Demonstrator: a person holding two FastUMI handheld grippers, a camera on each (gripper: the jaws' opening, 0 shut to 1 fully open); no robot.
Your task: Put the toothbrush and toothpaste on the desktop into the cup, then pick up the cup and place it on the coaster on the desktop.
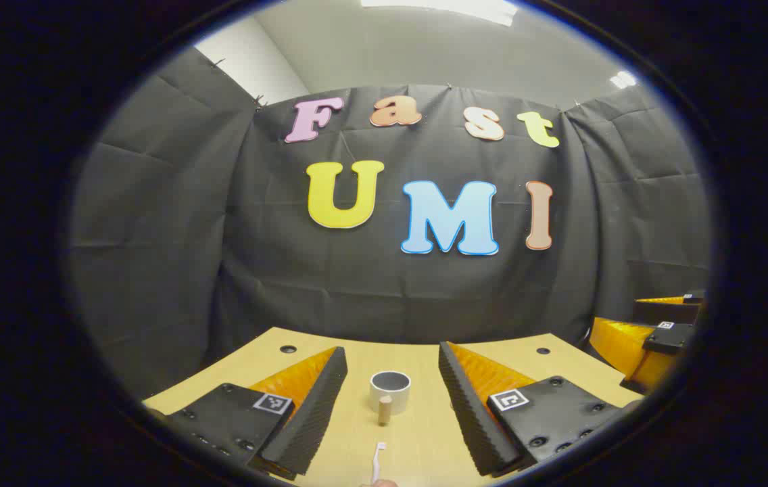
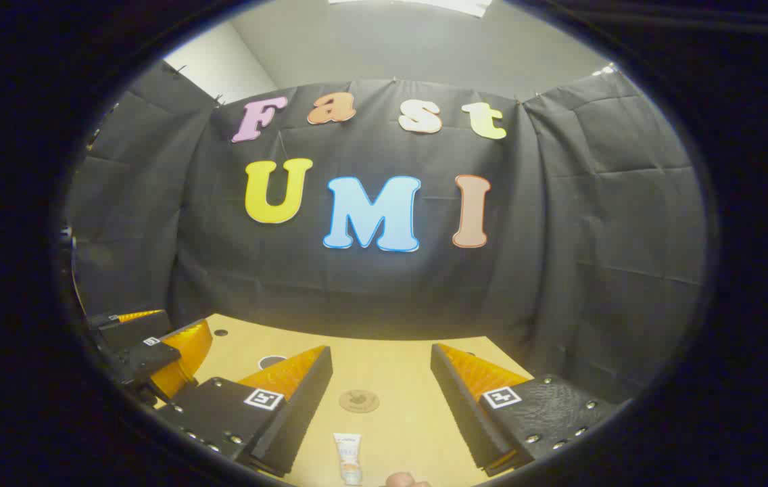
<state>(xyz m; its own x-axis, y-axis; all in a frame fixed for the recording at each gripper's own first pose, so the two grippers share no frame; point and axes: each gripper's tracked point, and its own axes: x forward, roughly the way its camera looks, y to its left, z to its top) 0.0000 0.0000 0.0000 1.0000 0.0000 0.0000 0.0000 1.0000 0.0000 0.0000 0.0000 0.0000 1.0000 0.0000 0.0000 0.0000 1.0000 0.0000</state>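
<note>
In the left gripper view, a white cup [image 1: 390, 390] with a grey inside stands upright on the wooden desktop [image 1: 418, 439]. A white toothbrush [image 1: 377, 461] lies nearer, at the bottom edge. My left gripper [image 1: 392, 379] is open above the desktop, the cup framed between its fingers and farther off. In the right gripper view, a round wooden coaster [image 2: 359, 400] lies flat ahead and a white toothpaste tube [image 2: 348, 456] lies nearer. My right gripper [image 2: 381, 375] is open over them, holding nothing. The cup's rim [image 2: 271, 360] peeks out behind the left finger [image 2: 293, 396].
A short wooden peg [image 1: 385, 409] stands just in front of the cup. The other gripper [image 1: 651, 338] shows at the right edge of the left gripper view, and at the left edge [image 2: 154, 348] of the right gripper view. Small dark holes [image 1: 287, 349] mark the desktop's far corners.
</note>
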